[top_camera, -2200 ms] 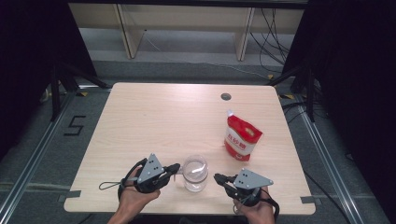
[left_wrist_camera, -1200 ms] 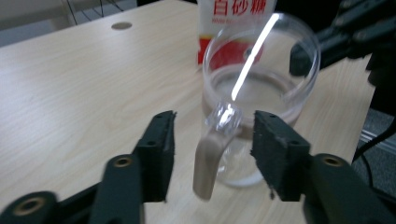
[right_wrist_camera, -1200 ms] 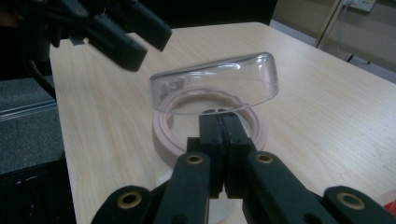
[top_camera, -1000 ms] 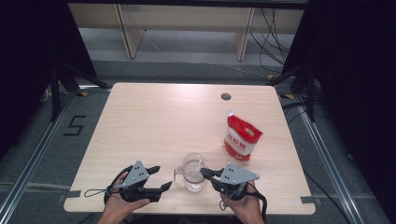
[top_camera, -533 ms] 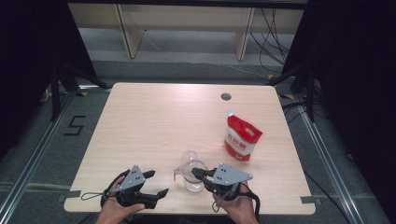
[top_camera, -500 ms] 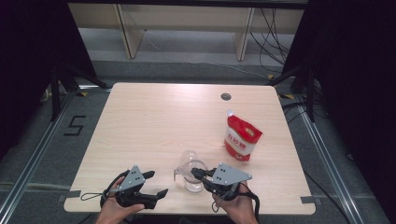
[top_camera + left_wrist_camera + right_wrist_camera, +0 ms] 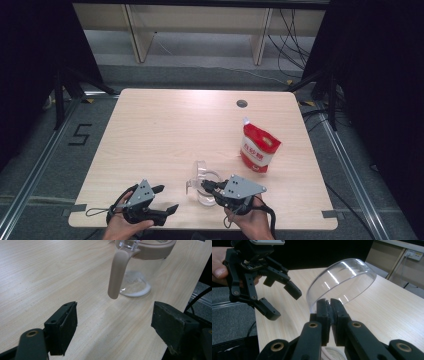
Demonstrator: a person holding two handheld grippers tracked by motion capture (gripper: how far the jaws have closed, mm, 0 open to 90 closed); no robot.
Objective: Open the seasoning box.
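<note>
A clear cup [image 7: 206, 196] with a beige rim and handle [image 7: 117, 272] stands near the table's front edge, a little white powder on its bottom [image 7: 135, 286]. Its clear domed lid [image 7: 342, 282] is tipped up on edge above the rim. My right gripper [image 7: 204, 185] is shut on the lid's edge [image 7: 199, 172], its jaws pinched together in the right gripper view [image 7: 330, 307]. My left gripper [image 7: 166, 198] lies left of the cup, apart from it; its jaws have just been opening and stand open with nothing between them [image 7: 113, 325]. The handle points toward it.
A red and white pouch [image 7: 259, 149] stands upright to the right, behind the cup. The light wooden table [image 7: 165, 130] has a small round hole [image 7: 242, 103] near its far edge. Cables trail from both grippers off the front edge.
My left gripper has drawn back leftward from the cup and opened wider. The right gripper moved left onto the cup's rim, and the lid now stands tipped up.
</note>
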